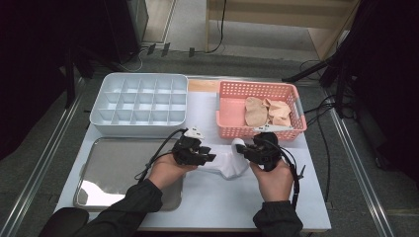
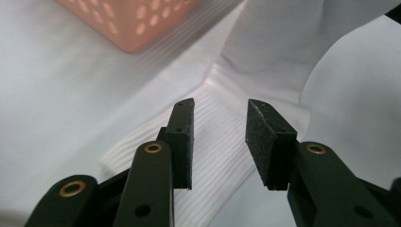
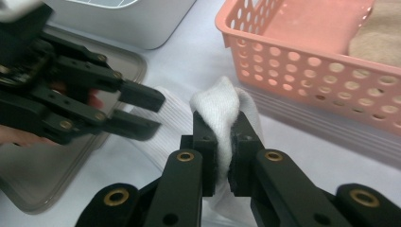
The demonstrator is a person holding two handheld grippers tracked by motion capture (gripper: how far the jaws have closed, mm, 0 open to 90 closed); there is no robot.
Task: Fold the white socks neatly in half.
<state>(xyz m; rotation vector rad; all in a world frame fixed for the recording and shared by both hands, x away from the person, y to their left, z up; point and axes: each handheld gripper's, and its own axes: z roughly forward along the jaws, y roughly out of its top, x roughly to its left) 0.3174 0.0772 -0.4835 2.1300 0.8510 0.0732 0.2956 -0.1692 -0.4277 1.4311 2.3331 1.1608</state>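
A white sock (image 1: 226, 164) lies on the white table between my two grippers. My right gripper (image 1: 245, 150) is shut on the sock's toe end (image 3: 218, 106), which bulges up between its pads. My left gripper (image 1: 210, 157) is open over the ribbed cuff (image 2: 208, 156), its pads (image 2: 182, 139) on either side of the fabric without pinching it. In the right gripper view the left gripper (image 3: 151, 113) sits just left of the sock, jaws apart.
A pink basket (image 1: 232, 129) with tan socks (image 1: 267, 111) stands behind the grippers. A white divided organiser (image 1: 140, 101) sits at the back left. A metal tray (image 1: 116, 168) lies at the front left, under the left hand.
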